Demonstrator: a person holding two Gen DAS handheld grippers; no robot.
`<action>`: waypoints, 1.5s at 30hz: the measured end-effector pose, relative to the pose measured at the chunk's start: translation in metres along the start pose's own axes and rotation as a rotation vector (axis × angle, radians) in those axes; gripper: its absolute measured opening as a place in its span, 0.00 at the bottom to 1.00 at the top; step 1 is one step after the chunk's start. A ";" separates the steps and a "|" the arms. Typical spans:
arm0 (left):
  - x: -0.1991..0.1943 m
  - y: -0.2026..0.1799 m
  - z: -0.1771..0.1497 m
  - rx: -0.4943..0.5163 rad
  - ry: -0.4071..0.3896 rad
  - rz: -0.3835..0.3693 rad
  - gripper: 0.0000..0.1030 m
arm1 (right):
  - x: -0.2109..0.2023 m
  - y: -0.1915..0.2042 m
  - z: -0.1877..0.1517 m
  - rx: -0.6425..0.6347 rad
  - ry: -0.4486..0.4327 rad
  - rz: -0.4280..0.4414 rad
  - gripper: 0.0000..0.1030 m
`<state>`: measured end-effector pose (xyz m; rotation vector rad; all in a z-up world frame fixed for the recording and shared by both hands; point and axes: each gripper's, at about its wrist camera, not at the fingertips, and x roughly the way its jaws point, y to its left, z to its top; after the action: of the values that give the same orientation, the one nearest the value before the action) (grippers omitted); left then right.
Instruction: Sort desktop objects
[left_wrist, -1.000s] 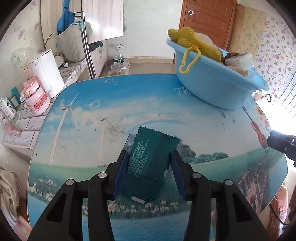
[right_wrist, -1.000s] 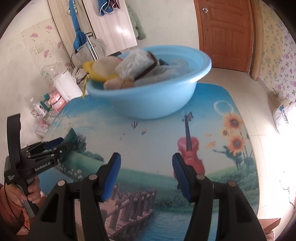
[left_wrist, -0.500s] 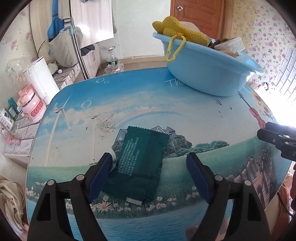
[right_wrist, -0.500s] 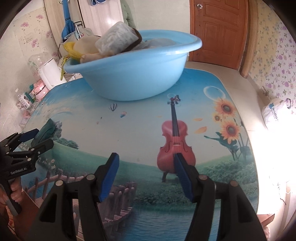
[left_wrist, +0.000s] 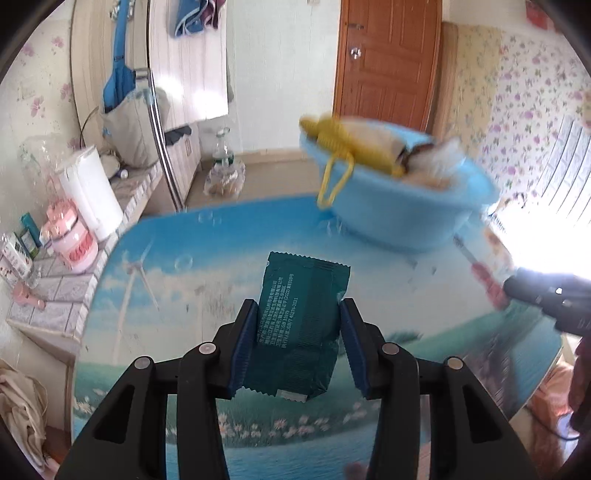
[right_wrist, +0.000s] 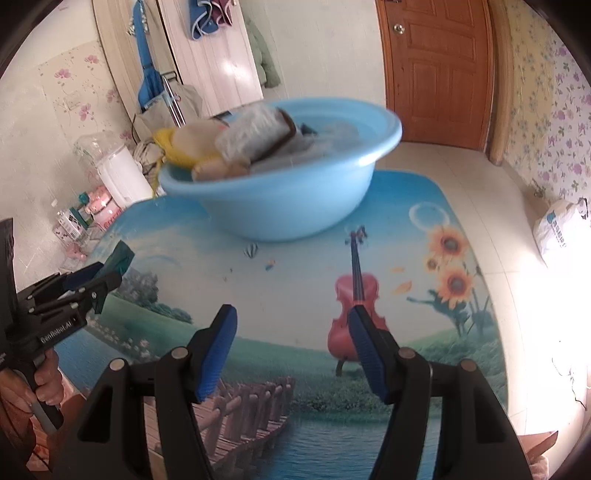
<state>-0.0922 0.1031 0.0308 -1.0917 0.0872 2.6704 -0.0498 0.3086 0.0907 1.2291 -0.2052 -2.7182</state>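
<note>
Left tool just closed on green packet; right tool open, empty. Slick wrapper could slip before blue basin.

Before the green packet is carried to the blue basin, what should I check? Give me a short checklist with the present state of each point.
1. Left gripper closed on the green packet, having just closed: ok.
2. Packet lifted off the table: ok, seen from the right wrist view.
3. Grip firmness: cannot tell.
4. Right gripper open, empty, beside the path: ok.
5. Free room in the blue basin: not ok on the near side, piled; the far side looks freer.
</note>
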 end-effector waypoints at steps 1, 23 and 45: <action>-0.007 -0.003 0.008 0.004 -0.028 -0.003 0.43 | -0.004 0.000 0.004 0.000 -0.014 0.001 0.61; 0.037 -0.080 0.123 0.095 -0.142 -0.141 0.44 | 0.017 -0.019 0.098 -0.053 -0.134 -0.030 0.61; 0.036 -0.073 0.140 0.082 -0.133 -0.070 0.93 | 0.023 -0.011 0.110 -0.085 -0.122 -0.029 0.61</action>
<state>-0.1929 0.2023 0.1092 -0.8741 0.1305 2.6434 -0.1482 0.3222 0.1439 1.0535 -0.0857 -2.7973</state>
